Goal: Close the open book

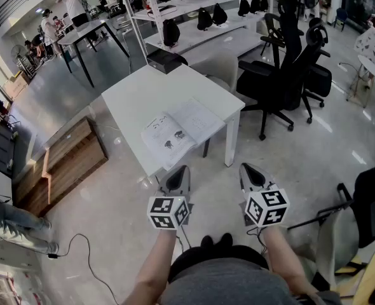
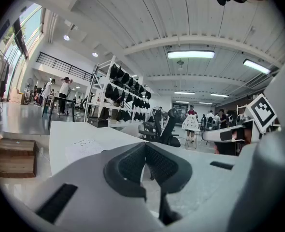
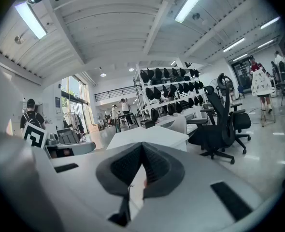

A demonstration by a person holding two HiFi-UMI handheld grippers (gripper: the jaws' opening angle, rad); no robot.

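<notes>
Two forearms reach forward side by side, short of the near edge of the white table. Each hand carries one gripper, held almost level with its nose dipped slightly toward the table. The left gripper has its jaws clenched together on nothing. The right gripper beside it is likewise pressed closed and empty. Each has one marker cube at its back, two in all. A single open book lies flat on the table near the edge closest to the grippers, its two pages spread face up and apart from both grippers. Two black office chairs stand off the table's right side, and one low wooden crate sits on the floor to its left.
</notes>
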